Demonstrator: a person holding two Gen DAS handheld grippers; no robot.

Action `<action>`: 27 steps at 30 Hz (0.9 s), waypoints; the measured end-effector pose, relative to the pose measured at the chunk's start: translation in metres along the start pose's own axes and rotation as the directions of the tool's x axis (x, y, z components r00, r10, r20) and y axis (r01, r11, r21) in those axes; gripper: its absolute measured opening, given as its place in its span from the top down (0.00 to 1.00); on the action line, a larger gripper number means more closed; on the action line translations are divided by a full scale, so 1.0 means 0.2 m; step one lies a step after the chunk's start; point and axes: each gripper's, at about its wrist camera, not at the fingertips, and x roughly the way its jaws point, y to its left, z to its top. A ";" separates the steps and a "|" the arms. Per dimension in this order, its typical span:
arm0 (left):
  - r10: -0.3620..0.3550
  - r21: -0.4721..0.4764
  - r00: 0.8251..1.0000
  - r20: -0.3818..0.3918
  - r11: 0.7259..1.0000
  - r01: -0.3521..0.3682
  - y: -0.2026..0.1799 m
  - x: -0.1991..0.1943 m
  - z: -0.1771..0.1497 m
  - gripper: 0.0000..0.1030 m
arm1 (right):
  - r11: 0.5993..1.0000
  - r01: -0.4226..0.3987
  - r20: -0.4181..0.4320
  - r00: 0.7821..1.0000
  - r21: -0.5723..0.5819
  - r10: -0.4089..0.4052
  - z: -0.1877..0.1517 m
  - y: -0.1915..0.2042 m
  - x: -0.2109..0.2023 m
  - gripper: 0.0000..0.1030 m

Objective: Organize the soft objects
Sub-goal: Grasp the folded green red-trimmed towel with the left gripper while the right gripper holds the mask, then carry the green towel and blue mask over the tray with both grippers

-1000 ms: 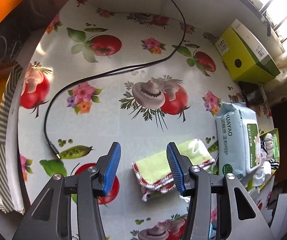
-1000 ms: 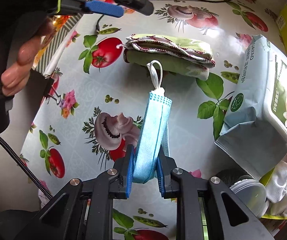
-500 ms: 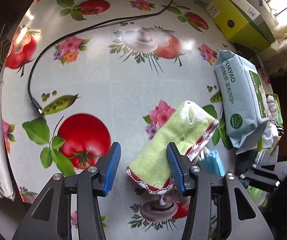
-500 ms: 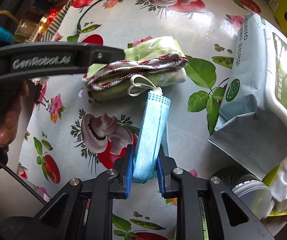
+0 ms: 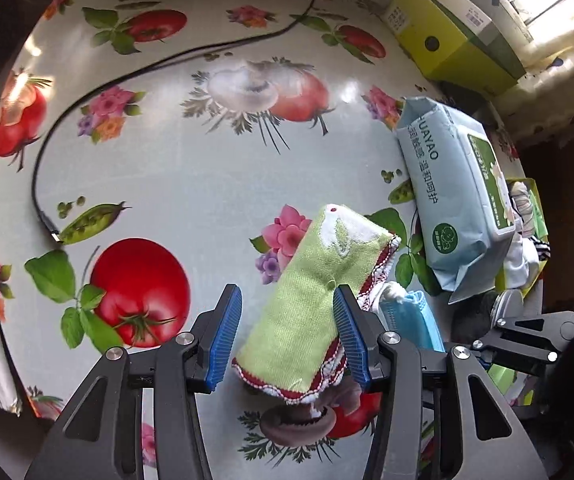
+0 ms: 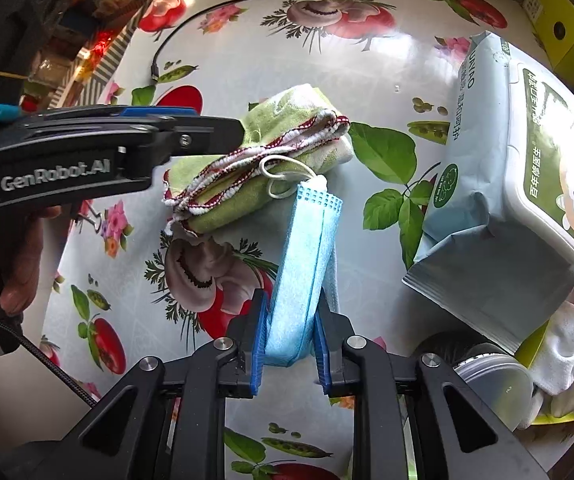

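wipes pack: "HUAYAO", near table's right edge | left gripper body: "GenRobot.AI"

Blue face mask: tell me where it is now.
The blue face mask is clamped in the right tongs, its ear loop touching the folded green towel.

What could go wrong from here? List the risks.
1. The face mask, clamped in the right hand-held gripper, has its ear loop resting against the folded towel; moving either could snag it.
2. The left hand-held gripper straddles the towel, open; closing might pinch only the top layers and unfold it.
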 end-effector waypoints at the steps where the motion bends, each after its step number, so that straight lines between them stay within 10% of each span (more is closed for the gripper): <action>1: -0.003 0.011 1.000 -0.015 1.000 0.003 -0.01 0.03 0.00 0.52 | 1.000 0.003 0.000 1.000 0.004 -0.003 0.00 0.00 0.00 0.81; 12: -0.004 -0.013 1.000 0.005 1.000 0.004 -0.02 0.02 -0.12 0.52 | 1.000 0.016 -0.013 1.000 0.012 -0.016 -0.02 -0.02 0.01 0.81; 14: -0.003 -0.014 1.000 0.021 1.000 0.003 -0.03 0.00 -0.16 0.68 | 1.000 0.017 -0.017 1.000 0.010 -0.017 -0.02 -0.02 0.01 0.81; 27: 0.039 -0.289 0.998 0.050 0.957 -0.023 0.15 -0.17 -0.49 0.78 | 1.000 -0.004 -0.005 1.000 0.008 0.004 -0.01 -0.01 0.02 0.80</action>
